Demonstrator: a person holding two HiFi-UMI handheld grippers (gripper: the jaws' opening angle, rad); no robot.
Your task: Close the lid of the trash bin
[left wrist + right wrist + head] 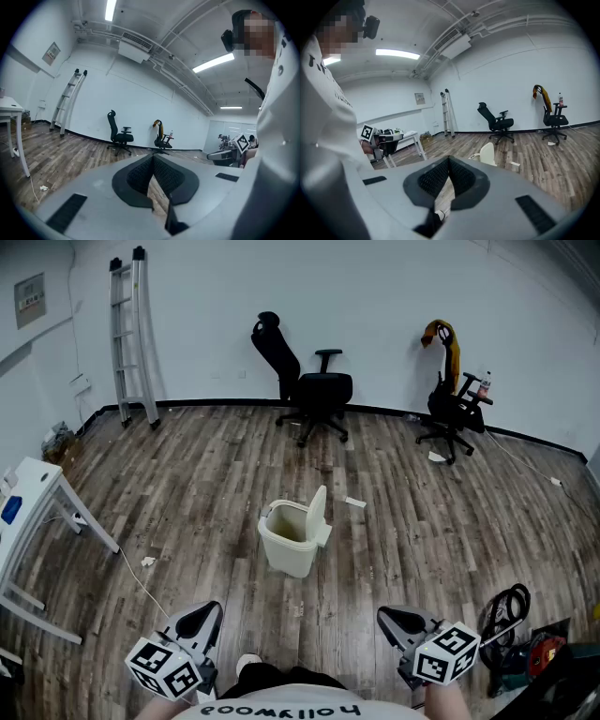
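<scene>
A cream trash bin (290, 542) stands on the wood floor in the middle of the head view. Its lid (319, 510) is swung up, upright on the bin's right side, and the inside shows. The lid (488, 153) also peeks over the jaws in the right gripper view. My left gripper (201, 617) is low at the bottom left, well short of the bin; its jaws meet at the tip with nothing between them. My right gripper (395, 619) is low at the bottom right, equally far back, and is shut and empty too.
A black office chair (309, 385) and a second chair (455, 409) with a yellow garment stand by the far wall. A ladder (131, 329) leans at the back left. A white table (33, 512) is at the left. Cables and tools (516, 634) lie at the bottom right.
</scene>
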